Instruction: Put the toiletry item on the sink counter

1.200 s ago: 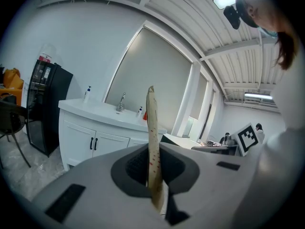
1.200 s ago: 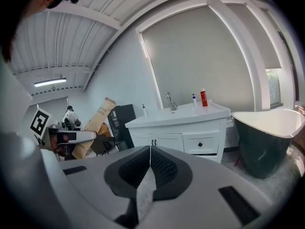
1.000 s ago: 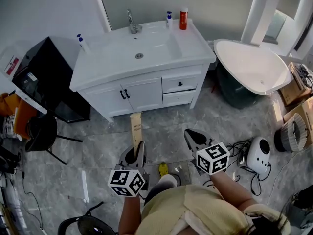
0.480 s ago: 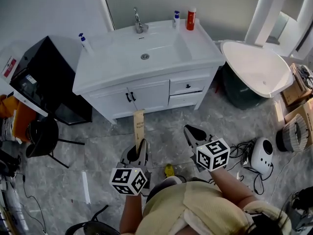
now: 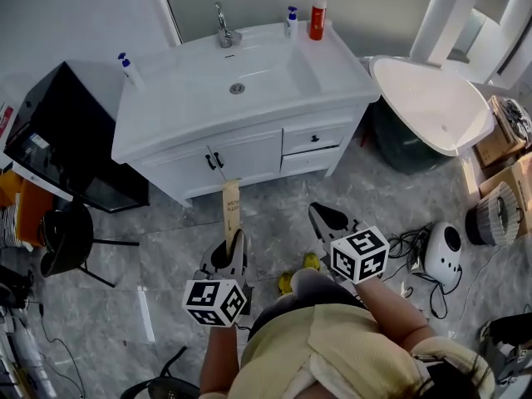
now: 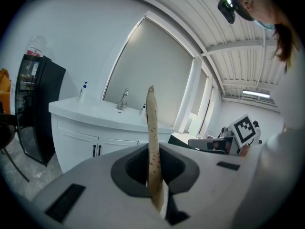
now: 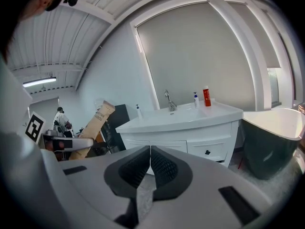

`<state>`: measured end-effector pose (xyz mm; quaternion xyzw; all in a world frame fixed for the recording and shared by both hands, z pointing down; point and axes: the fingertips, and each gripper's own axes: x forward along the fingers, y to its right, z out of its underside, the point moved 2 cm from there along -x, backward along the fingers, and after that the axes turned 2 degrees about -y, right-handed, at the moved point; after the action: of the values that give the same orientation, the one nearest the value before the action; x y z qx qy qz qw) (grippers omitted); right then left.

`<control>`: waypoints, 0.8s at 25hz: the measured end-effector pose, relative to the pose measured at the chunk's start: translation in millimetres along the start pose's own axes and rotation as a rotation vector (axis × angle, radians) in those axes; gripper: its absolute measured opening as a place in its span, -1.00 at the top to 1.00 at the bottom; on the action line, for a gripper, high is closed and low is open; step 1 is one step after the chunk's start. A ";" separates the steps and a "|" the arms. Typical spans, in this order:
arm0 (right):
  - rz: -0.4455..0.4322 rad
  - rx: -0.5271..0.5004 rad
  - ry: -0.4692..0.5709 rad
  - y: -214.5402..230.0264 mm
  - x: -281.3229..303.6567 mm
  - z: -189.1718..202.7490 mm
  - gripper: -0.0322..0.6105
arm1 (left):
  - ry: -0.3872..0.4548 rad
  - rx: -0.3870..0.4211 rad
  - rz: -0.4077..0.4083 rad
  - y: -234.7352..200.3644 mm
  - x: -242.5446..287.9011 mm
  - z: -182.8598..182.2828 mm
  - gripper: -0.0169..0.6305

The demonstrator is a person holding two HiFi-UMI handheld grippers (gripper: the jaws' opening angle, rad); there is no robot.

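Head view: the person stands on the grey floor well apart from the white sink counter (image 5: 337, 69). The left gripper (image 5: 230, 243) is clamped on the lower end of a tan toothbrush box (image 5: 230, 209) that points toward the vanity doors, and the right gripper (image 5: 322, 217) is level beside it. A pump bottle (image 5: 292, 22), a red bottle (image 5: 317, 19) and the faucet (image 5: 224, 33) line the counter's back edge, so a careless placement there could topple 1 of them. Left gripper view: the jaws press tight on the thin box, which stands edge-on and slightly tilted. Only its bottom end is pinched, so I judge that a swing, or a knock on the counter's rim, could make the long box pivot or slip out. Right gripper view: its jaws are closed together on nothing, so it could not catch a falling box quickly. A box set too near the basin (image 5: 278, 66) could slide in.
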<state>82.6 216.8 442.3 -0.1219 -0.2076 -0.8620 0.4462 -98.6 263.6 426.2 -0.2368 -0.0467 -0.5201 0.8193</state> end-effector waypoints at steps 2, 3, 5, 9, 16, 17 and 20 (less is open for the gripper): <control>-0.004 0.009 0.000 6.0 5.3 -3.6 0.82 | -0.003 -0.003 -0.002 -1.1 7.7 -2.4 0.82; -0.006 0.009 0.001 8.6 8.7 -6.5 0.81 | -0.004 -0.003 -0.005 -2.5 11.5 -4.2 0.82; -0.015 0.001 0.004 14.3 17.4 -14.4 0.82 | -0.001 0.001 -0.016 -7.0 20.5 -10.6 0.82; -0.033 -0.010 0.003 34.4 37.6 -29.3 0.82 | 0.019 0.004 -0.051 -15.7 46.4 -27.7 0.81; -0.083 0.005 0.018 74.0 69.6 -62.8 0.81 | 0.031 0.043 -0.079 -15.7 103.1 -52.1 0.81; -0.091 0.004 0.017 78.1 74.5 -66.2 0.82 | 0.031 0.044 -0.081 -16.0 110.6 -54.6 0.82; -0.107 -0.001 0.011 92.2 87.6 -75.3 0.81 | 0.030 0.045 -0.088 -16.4 132.4 -61.6 0.81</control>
<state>106.2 71.1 433.3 -0.1060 -0.2108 -0.8854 0.4006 -63.1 121.2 420.1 -0.2082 -0.0566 -0.5578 0.8014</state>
